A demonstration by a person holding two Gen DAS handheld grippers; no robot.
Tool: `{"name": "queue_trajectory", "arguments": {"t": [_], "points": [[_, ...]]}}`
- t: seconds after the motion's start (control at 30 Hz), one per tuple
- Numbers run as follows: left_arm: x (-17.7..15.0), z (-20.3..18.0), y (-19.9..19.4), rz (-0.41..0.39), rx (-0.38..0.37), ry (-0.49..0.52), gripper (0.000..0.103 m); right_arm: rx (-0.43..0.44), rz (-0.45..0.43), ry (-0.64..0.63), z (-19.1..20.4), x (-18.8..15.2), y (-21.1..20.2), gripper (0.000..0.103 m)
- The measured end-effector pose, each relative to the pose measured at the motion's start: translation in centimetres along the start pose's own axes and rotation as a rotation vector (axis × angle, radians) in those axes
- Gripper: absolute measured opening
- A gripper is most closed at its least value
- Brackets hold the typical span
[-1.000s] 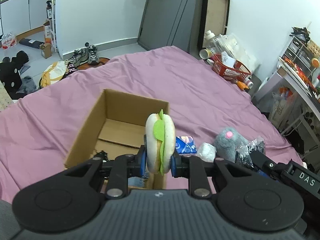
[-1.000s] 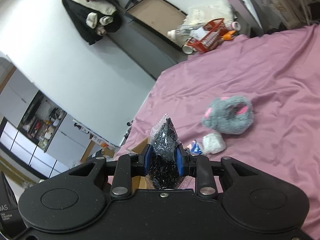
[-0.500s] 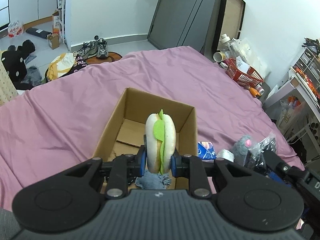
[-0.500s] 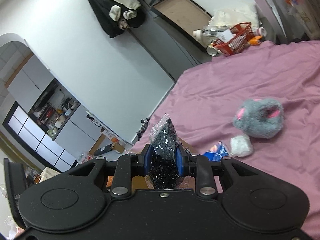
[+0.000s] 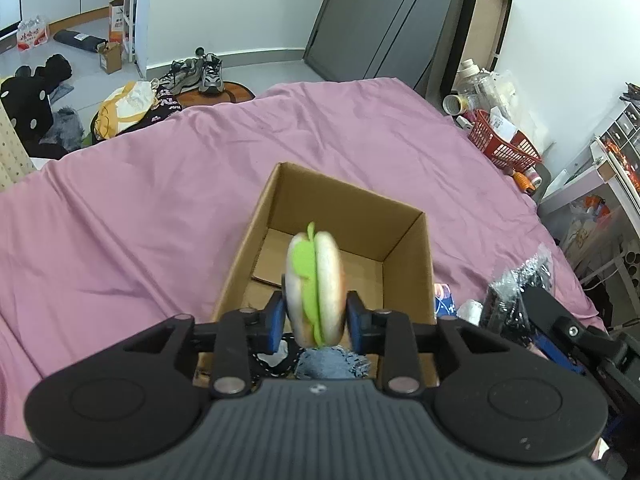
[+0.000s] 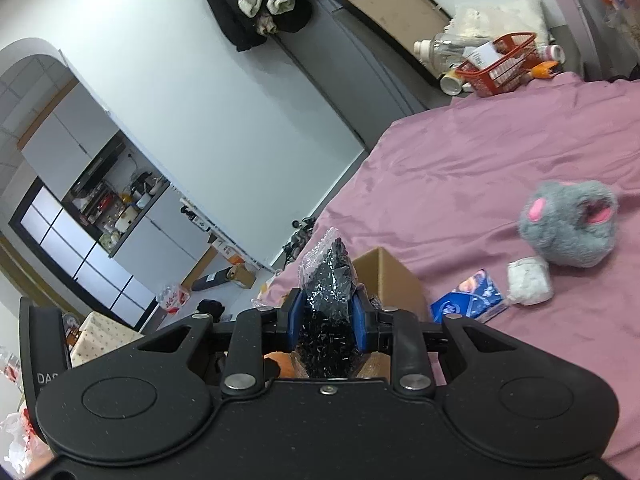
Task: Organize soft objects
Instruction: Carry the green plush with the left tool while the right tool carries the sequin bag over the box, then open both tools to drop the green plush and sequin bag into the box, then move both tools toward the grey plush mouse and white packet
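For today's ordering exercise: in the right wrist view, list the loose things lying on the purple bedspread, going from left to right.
Cardboard box → blue packet → white wad → grey plush toy.

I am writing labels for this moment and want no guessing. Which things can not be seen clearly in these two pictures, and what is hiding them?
- Left wrist view: the plush burger is motion-blurred; whether the left gripper grips it is unclear.
- Same view: the cardboard box near floor, with denim cloth, is hidden by the gripper body.
- Right wrist view: the right gripper and its black bag cover most of the box.
- Blue packet: print too small.
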State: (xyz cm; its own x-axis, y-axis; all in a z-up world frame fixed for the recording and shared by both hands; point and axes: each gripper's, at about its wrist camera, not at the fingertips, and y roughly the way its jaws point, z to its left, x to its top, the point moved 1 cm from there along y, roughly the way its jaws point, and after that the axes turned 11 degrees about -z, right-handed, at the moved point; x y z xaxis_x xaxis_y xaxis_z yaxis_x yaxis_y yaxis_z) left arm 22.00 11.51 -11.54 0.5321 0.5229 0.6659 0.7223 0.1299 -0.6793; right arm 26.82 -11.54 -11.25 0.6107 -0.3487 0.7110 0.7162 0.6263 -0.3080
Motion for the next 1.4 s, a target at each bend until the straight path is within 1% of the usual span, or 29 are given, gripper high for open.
{"name": "queue_trajectory", "arguments": {"t": [0.07, 0.17, 0.2, 0.23, 0.27, 0.3, 0.37, 0.47, 0.53, 0.6, 0.7, 0.73, 0.77, 1.0, 1.03, 1.13, 1.23, 1.27, 1.33, 1.37, 1.4], "points": [[0.2, 0.2, -0.1, 0.007, 0.013, -0.011, 0.042, 0.003, 0.003, -0.012, 0.4, -0.3, 0.4, 0.026], [0.5, 0.5, -0.5, -0.008, 0.009, -0.012, 0.045, 0.010, 0.010, -0.014, 0.6, -0.7, 0.8, 0.031], [0.6, 0.4, -0.6, -0.010, 0.013, -0.006, 0.046, 0.012, 0.012, -0.014, 0.5, -0.8, 0.9, 0.035], [0.6, 0.4, -0.7, -0.009, 0.013, -0.004, 0.046, 0.012, 0.016, -0.015, 0.4, -0.8, 0.9, 0.049], [0.7, 0.5, -0.8, -0.008, 0.007, -0.008, 0.046, 0.006, 0.007, -0.013, 0.3, -0.7, 0.6, 0.055], [0.6, 0.5, -0.9, -0.007, 0.000, -0.011, 0.046, -0.001, -0.006, -0.007, 0.1, -0.6, 0.3, 0.057], [0.6, 0.3, -0.9, -0.003, -0.001, -0.006, 0.046, -0.010, -0.013, 0.011, -0.1, -0.1, -0.1, 0.057], [0.3, -0.3, -1.1, 0.004, 0.001, 0.024, 0.047, -0.023, -0.033, 0.025, -0.5, 0.8, -1.1, 0.061], [0.1, -0.8, -1.4, 0.000, 0.007, 0.042, 0.048, -0.033, -0.049, 0.022, -0.7, 1.2, -1.8, 0.072], [-0.2, -1.3, -1.8, -0.009, 0.014, 0.047, 0.054, -0.042, -0.058, 0.019, -0.9, 1.5, -2.5, 0.080], [-0.4, -2.1, -2.7, -0.035, 0.017, 0.065, 0.067, -0.046, -0.048, 0.027, -1.3, 2.0, -3.0, 0.083], [-0.5, -2.5, -2.9, -0.038, 0.016, 0.076, 0.074, -0.051, -0.046, 0.030, -1.5, 2.2, -3.1, 0.084], [-0.5, -2.8, -3.0, -0.039, 0.016, 0.085, 0.077, -0.056, -0.045, 0.030, -1.6, 2.3, -3.3, 0.085], [-1.2, -4.8, -4.4, -0.038, 0.026, 0.130, 0.078, -0.069, -0.048, 0.019, -2.5, 3.6, -4.8, 0.099], [-1.3, -5.1, -4.5, -0.038, 0.029, 0.133, 0.079, -0.071, -0.049, 0.017, -2.7, 3.8, -4.9, 0.103], [-1.4, -5.7, -5.1, -0.047, 0.027, 0.132, 0.087, -0.091, -0.054, 0.000, -3.2, 4.0, -5.6, 0.103], [-1.6, -6.5, -5.5, -0.052, 0.018, 0.139, 0.090, -0.100, -0.054, 0.000, -3.7, 4.4, -6.1, 0.103], [-1.7, -6.7, -5.6, -0.054, 0.012, 0.137, 0.094, -0.101, -0.057, 0.001, -3.9, 4.5, -6.3, 0.103], [-1.7, -7.1, -5.9, -0.069, 0.009, 0.132, 0.098, -0.108, -0.065, -0.005, -4.1, 4.8, -6.8, 0.103], [-1.8, -7.3, -6.1, -0.078, 0.010, 0.131, 0.102, -0.109, -0.070, -0.007, -4.2, 5.0, -7.0, 0.103], [-1.8, -7.5, -6.3, -0.086, 0.007, 0.129, 0.103, -0.112, -0.074, -0.010, -4.4, 5.1, -7.2, 0.103]]}}
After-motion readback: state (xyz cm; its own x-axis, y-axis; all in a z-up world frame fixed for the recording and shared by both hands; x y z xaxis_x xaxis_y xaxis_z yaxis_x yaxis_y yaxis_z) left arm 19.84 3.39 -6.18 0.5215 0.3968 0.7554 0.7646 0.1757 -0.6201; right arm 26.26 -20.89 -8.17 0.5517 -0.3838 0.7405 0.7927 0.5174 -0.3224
